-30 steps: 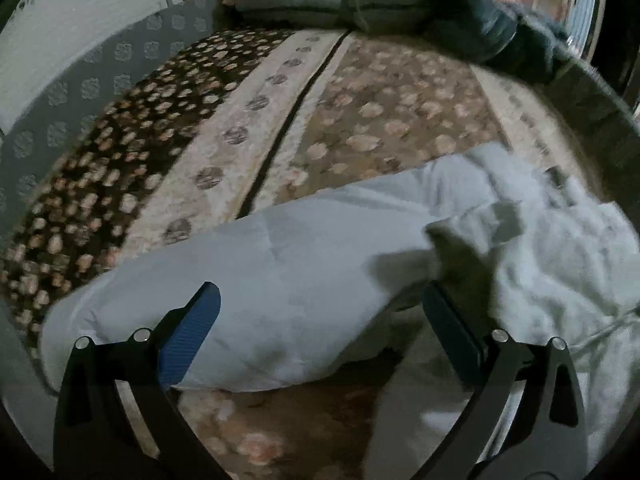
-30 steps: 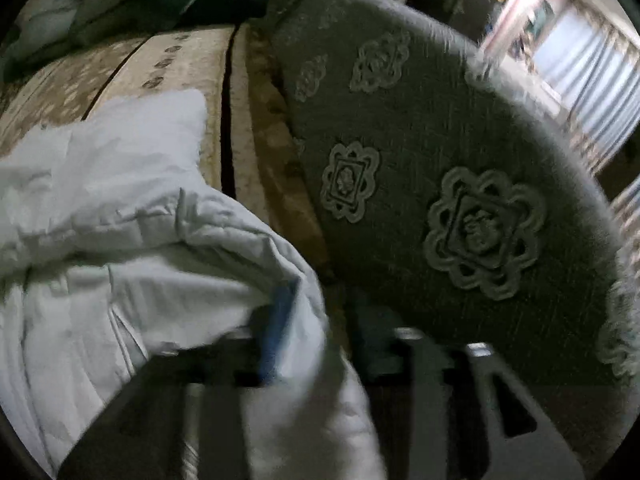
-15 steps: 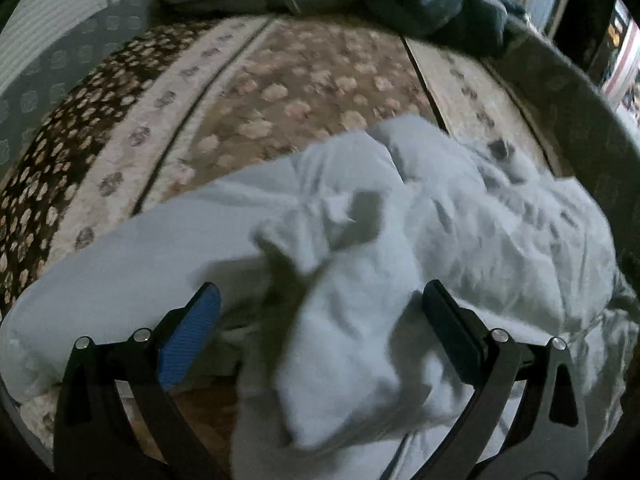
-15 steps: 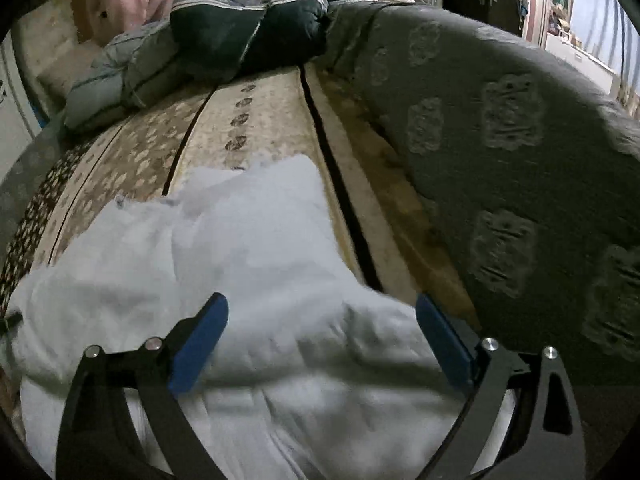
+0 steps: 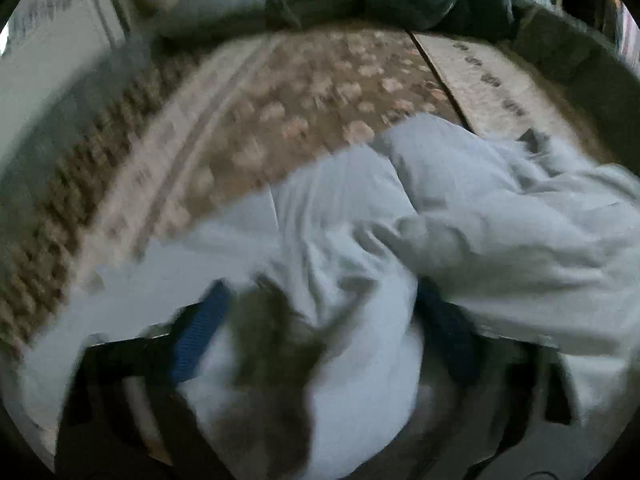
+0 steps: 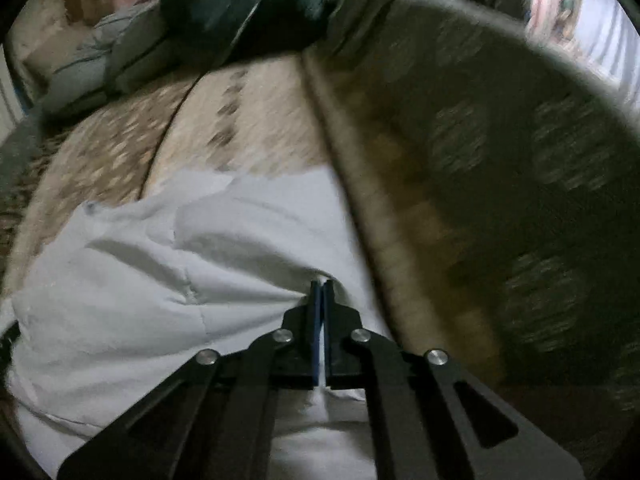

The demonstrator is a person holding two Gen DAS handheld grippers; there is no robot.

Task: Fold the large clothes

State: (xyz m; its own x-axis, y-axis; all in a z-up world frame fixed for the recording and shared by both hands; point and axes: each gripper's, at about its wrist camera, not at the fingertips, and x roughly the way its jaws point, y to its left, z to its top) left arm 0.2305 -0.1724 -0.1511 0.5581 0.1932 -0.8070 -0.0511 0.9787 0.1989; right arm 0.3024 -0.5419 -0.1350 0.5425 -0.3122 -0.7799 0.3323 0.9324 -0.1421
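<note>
A large, pale grey-white padded garment (image 5: pixel 500 232) is seen crumpled in thick rumpled folds on the near part of a patterned bedspread, a bulky layer being doubled over towards the right, while its near right edge (image 6: pixel 256 240) is laid against the bedspread's border

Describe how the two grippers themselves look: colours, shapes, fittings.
Both are black, flat linkage arms with cut-out slots. The right gripper shows round silver rivets at its joints and blue pads lining its fingers. The left gripper is blurred; its blue ribbed pads are visible.
</note>
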